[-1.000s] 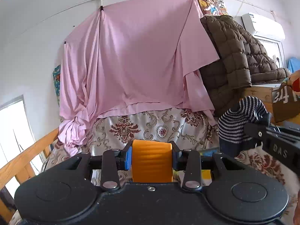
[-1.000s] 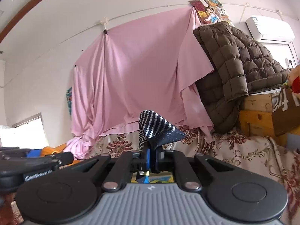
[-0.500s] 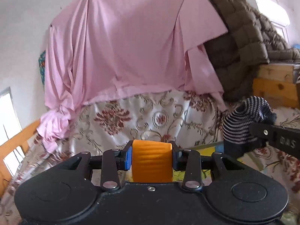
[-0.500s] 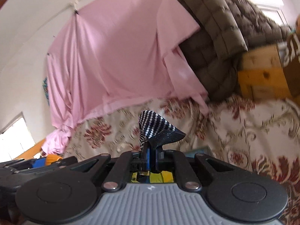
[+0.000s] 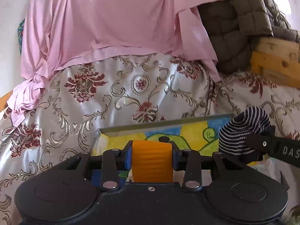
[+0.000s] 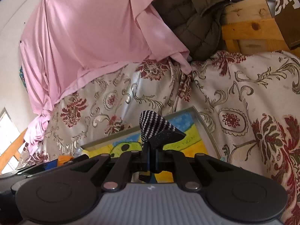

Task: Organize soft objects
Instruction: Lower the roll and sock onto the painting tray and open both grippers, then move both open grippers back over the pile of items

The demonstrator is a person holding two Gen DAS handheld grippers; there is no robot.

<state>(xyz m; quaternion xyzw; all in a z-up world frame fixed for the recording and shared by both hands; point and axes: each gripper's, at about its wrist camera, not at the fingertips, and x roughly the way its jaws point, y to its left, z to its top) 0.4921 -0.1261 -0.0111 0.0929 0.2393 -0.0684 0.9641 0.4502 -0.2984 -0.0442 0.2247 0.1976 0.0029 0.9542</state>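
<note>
- the left gripper (image 5: pixel 151 150) had its jaws clamped on a ribbed orange soft block (image 5: pixel 152 161)
- the right gripper (image 6: pixel 150 161) was pinched tight on a navy-and-white striped knitted sock (image 6: pixel 155 129)
- both hung above a colourful painted picture in a grey frame (image 5: pixel 193 131) lying on the floral satin bedspread (image 5: pixel 93 97)

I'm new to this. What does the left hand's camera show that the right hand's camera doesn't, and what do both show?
Only the left wrist view shows the left gripper head-on, clamped on a ribbed orange block, and the striped sock bulging as a rounded lump.

Only the right wrist view shows the right gripper shut on the sock's edge, a window at far left, and a cardboard box at top right.

Both show the sock, the colourful picture tray, the floral bedspread, the pink sheet, the quilted brown jacket and the wooden frame.
</note>
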